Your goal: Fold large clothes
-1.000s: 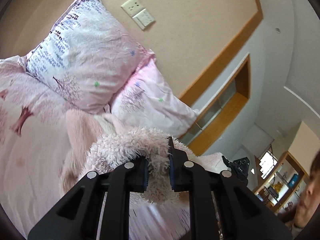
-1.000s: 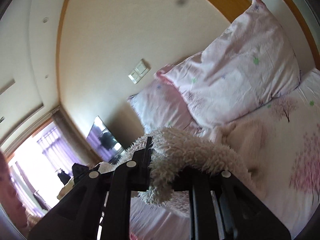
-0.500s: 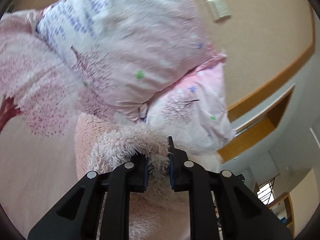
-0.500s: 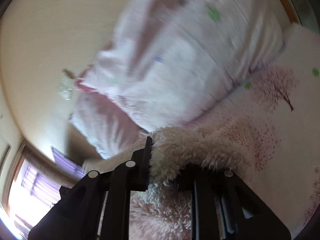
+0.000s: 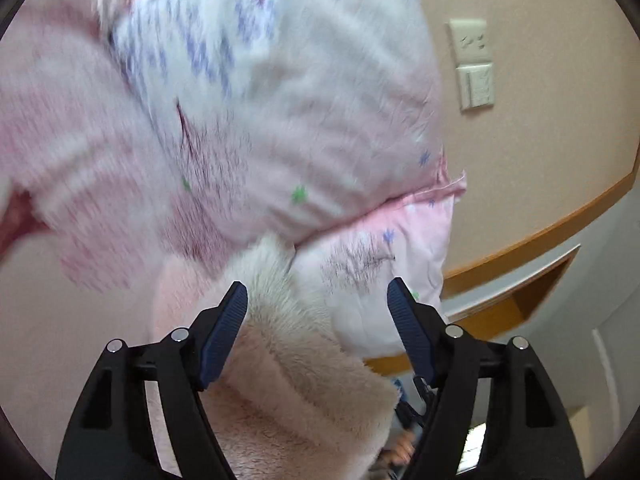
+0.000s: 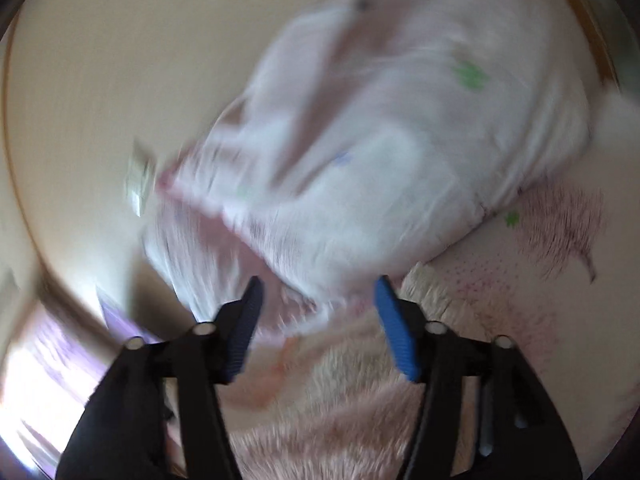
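Note:
A fluffy pale pink fleece garment (image 5: 292, 376) lies on the bed below my left gripper (image 5: 318, 306), which is open with nothing between its blue pads. The garment's top edge reaches the pillows. In the blurred right wrist view the same fleece garment (image 6: 344, 412) lies under my right gripper (image 6: 318, 300), which is also open and empty.
Two pink and white printed pillows (image 5: 272, 120) (image 5: 384, 268) lean on the beige headboard wall, close ahead of both grippers. A wall socket and switch (image 5: 472, 64) sit to the right. The printed bedsheet (image 6: 560, 240) spreads to the right. A wooden shelf niche (image 5: 520, 300) is further right.
Both grippers were shut on the fleece garment's edge and carried it toward the pillows. Now both have opened and the garment lies released on the bed.

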### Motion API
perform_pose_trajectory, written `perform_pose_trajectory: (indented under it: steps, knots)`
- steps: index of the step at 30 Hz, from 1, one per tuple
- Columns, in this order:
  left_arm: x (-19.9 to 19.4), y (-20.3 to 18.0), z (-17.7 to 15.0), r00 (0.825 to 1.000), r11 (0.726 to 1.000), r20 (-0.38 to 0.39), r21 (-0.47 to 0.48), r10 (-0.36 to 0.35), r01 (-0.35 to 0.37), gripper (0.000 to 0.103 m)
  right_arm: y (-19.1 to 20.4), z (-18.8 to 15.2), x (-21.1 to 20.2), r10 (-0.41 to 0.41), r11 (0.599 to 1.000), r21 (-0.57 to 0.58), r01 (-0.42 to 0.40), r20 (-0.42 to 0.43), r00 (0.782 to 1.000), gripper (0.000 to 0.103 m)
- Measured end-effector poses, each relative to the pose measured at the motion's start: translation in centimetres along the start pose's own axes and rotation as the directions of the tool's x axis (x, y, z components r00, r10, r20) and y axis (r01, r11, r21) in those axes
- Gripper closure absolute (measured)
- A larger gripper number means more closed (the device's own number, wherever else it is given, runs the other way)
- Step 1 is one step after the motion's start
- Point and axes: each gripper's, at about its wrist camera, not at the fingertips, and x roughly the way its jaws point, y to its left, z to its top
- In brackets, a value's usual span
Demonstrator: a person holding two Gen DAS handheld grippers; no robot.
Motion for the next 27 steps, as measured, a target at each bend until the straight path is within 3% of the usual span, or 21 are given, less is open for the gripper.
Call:
perform_pose_trajectory:
  steps: [1, 4, 6, 9, 11, 12, 13, 14, 16, 19, 21, 23, 25, 27]
  knots:
    - [-0.2, -0.7, -0.2, 1.000, 1.000, -0.018, 0.031, -0.006, 0.006, 0.031, 1.1, -0.3, 0.1, -0.026, 0.998, -0.060, 0.025, -0.024, 0.999, 0.061]
    - [-0.3, -3.9, -2.3, 0.996, 0.980, -0.088, 0.198, 0.016, 0.002, 0.031, 4.5, -1.7, 1.9, -0.167, 0.957, -0.259, 0.133, -0.115, 0.979, 0.061]
    - [0.2, -5.7, -4.1, 0.989, 0.956, -0.144, 0.292, 0.039, 0.005, 0.031, 5.2, -2.1, 3.5, -0.214, 0.944, -0.291, 0.158, -0.173, 0.961, 0.059]
    - [1.7, -7.6, -7.3, 0.966, 0.916, -0.241, 0.401, 0.098, 0.007, 0.031, 5.1, -3.1, 5.9, -0.290, 0.925, -0.318, 0.206, -0.242, 0.926, 0.042]
    - [2.7, -8.6, -9.2, 0.946, 0.879, -0.274, 0.476, 0.172, -0.022, 0.030, 4.7, -4.1, 7.8, -0.362, 0.901, -0.352, 0.253, -0.290, 0.886, 0.043]
    - [3.0, -8.8, -9.8, 0.940, 0.865, -0.278, 0.500, 0.198, -0.035, 0.029, 4.7, -4.6, 8.5, -0.401, 0.884, -0.374, 0.280, -0.300, 0.866, 0.049]
    - [3.4, -9.0, -10.4, 0.933, 0.849, -0.279, 0.527, 0.227, -0.049, 0.029, 4.4, -5.2, 9.1, -0.432, 0.869, -0.392, 0.301, -0.306, 0.849, 0.076]
    - [3.6, -9.0, -10.7, 0.929, 0.840, -0.279, 0.540, 0.242, -0.057, 0.029, 4.2, -5.7, 9.6, -0.437, 0.867, -0.396, 0.303, -0.311, 0.844, 0.087]
    - [4.0, -9.1, -11.2, 0.926, 0.828, -0.276, 0.557, 0.259, -0.065, 0.028, 4.2, -5.8, 9.3, -0.423, 0.870, -0.390, 0.302, -0.274, 0.864, 0.094]
    - [4.4, -9.4, -11.3, 0.931, 0.811, -0.243, 0.578, 0.274, -0.088, 0.026, 4.4, -3.6, 7.1, -0.355, 0.909, -0.291, 0.297, -0.173, 0.919, 0.096]
    - [4.8, -9.5, -11.2, 0.933, 0.806, -0.221, 0.583, 0.284, -0.107, 0.025, 4.9, -1.8, 5.8, -0.333, 0.922, -0.241, 0.303, -0.094, 0.938, 0.096]
    - [5.3, -9.6, -11.0, 0.934, 0.801, -0.198, 0.584, 0.296, -0.131, 0.025, 4.9, 0.1, 4.9, -0.330, 0.929, -0.178, 0.324, -0.005, 0.944, 0.096]
    - [5.8, -9.5, -11.0, 0.932, 0.792, -0.172, 0.588, 0.320, -0.163, 0.025, 4.2, 1.2, 4.6, -0.365, 0.923, -0.112, 0.368, 0.045, 0.930, 0.095]
    - [6.3, -9.2, -10.9, 0.924, 0.783, -0.150, 0.588, 0.352, -0.203, 0.025, 2.8, 1.7, 6.5, -0.389, 0.918, -0.087, 0.386, -0.026, 0.921, 0.090]
